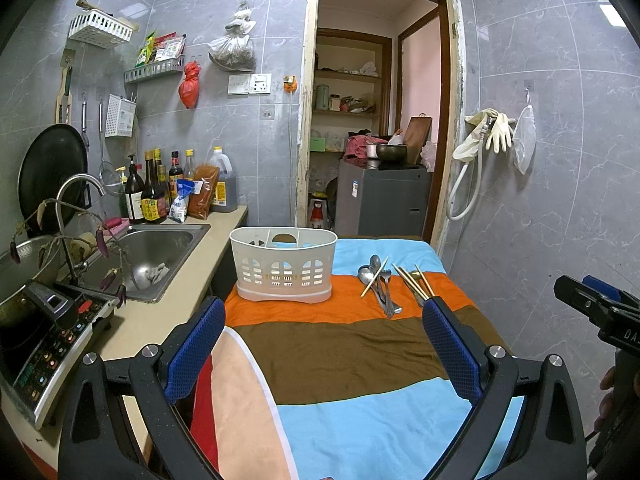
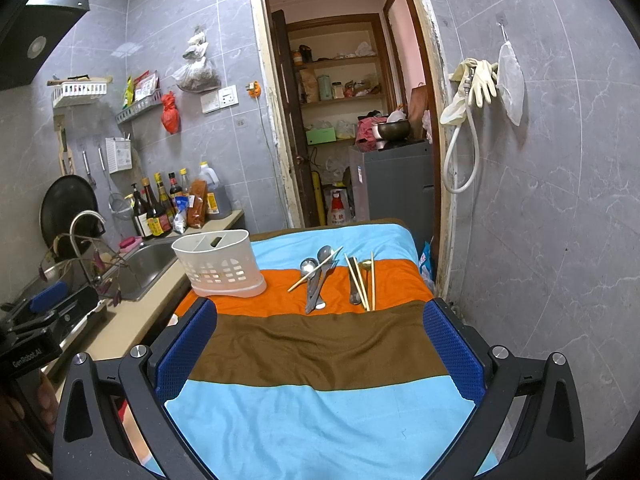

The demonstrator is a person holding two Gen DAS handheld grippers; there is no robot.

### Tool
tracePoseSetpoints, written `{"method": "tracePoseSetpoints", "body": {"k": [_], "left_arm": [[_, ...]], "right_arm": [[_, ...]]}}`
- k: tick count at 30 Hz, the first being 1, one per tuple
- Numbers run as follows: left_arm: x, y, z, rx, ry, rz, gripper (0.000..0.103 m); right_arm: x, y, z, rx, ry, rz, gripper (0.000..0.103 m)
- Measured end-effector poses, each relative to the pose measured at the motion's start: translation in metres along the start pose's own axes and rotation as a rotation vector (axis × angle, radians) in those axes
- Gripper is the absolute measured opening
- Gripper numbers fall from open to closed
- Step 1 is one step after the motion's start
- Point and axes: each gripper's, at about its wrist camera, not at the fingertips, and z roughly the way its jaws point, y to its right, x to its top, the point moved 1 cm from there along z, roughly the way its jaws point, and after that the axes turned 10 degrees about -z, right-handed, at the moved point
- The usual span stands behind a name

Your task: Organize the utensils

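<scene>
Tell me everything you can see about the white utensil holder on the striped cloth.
The white utensil holder looks like plastic, oval in shape, with arched slotted openings low in its wall and a wider translucent base tray. Thin inner dividers split it into compartments; no utensils stand up out of it. It stands upright on the orange stripe of the striped cloth, at the cloth's left side by the counter with the sink. The spoons and chopsticks lie apart to its right. Neither gripper touches it.
</scene>
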Motion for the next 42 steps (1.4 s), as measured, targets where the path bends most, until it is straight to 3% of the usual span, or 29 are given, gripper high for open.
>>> {"method": "tracePoseSetpoints", "body": {"k": [42], "left_arm": [[-0.01, -0.014, 0.008, 0.005, 0.013, -0.022, 0.097]], "right_arm": [[0.0, -0.002, 0.001, -0.03, 0.008, -0.017, 0.103]]}}
